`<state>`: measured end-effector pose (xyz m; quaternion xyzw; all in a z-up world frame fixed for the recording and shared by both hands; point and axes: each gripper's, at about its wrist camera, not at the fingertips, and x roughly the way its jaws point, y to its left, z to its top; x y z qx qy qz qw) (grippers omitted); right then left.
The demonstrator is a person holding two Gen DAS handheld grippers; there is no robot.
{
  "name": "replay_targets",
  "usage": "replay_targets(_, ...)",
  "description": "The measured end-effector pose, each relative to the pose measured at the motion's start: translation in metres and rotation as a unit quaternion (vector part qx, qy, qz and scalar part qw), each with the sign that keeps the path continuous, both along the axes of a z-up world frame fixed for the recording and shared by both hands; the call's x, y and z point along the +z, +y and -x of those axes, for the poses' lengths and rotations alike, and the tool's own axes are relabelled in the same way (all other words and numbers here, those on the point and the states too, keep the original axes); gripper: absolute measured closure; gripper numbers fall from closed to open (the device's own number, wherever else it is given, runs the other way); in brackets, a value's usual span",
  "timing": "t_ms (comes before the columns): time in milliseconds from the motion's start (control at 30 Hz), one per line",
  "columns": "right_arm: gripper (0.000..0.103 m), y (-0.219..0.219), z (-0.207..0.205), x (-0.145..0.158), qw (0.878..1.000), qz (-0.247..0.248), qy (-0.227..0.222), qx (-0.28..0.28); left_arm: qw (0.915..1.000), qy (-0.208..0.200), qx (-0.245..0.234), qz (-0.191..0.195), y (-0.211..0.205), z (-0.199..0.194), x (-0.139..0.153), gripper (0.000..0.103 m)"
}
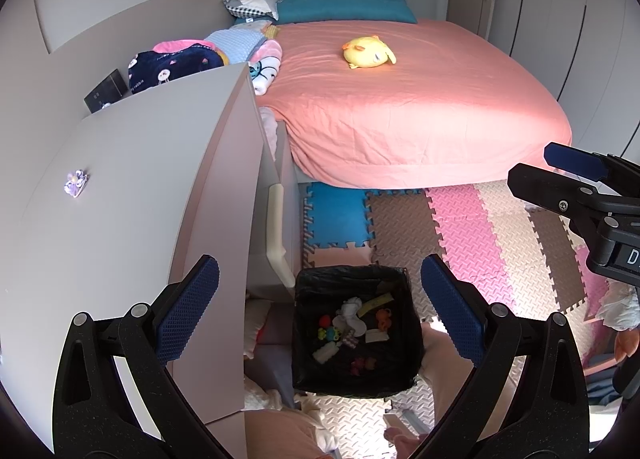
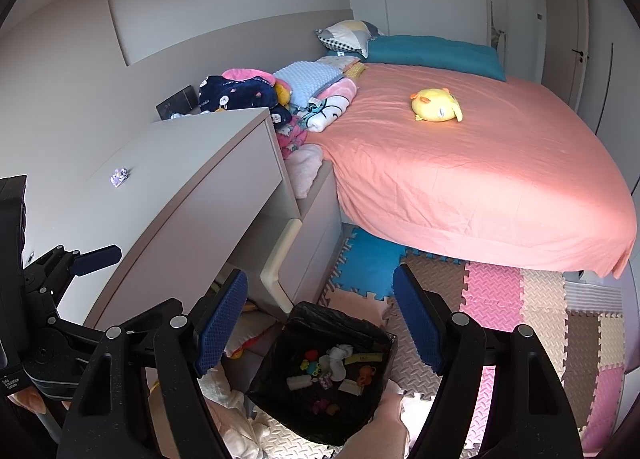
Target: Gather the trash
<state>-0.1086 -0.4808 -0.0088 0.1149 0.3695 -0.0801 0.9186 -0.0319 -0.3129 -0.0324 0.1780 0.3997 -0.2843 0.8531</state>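
Observation:
A black-lined trash bin (image 1: 404, 355) stands on the foam floor mat below both grippers; it also shows in the right wrist view (image 2: 276, 363). It holds several scraps: white tissue (image 1: 354, 309), a yellow strip (image 1: 376, 302), small coloured bits. A small purple wrapper (image 1: 75, 182) lies on the grey dresser top, also seen in the right wrist view (image 2: 119, 176). My left gripper (image 1: 320, 307) is open and empty above the bin. My right gripper (image 2: 320, 327) is open and empty above the bin's left side.
The grey dresser (image 1: 152, 187) stands at the left. A bed with a pink sheet (image 1: 400, 107) carries a yellow plush toy (image 1: 369, 52) and folded blankets (image 1: 224, 47). Coloured foam tiles (image 1: 480, 235) cover the floor. Clothes lie by the bin.

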Motion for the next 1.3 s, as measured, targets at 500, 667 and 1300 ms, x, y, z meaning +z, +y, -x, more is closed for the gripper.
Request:
replay_targets(500, 0.027, -0.0040, 0.0004, -0.0030, 1.000, -0.002, 0.003, -0.001, 1.0000, -0.001, 0.002, 0.001, 0.0018, 0.0007, 0.0000, 0.005)
replay_targets(667, 0.027, -0.0061, 0.0019, -0.0039, 1.000, -0.002, 0.002, -0.001, 1.0000, 0.000, 0.003, 0.001, 0.0022, 0.0004, 0.0008, 0.005)
replay_targets(1300, 0.027, -0.0085, 0.0029, -0.0058, 1.000, -0.001, 0.003, -0.002, 0.9997, 0.004, 0.010, 0.022, 0.0042, 0.0009, 0.0051, 0.005)
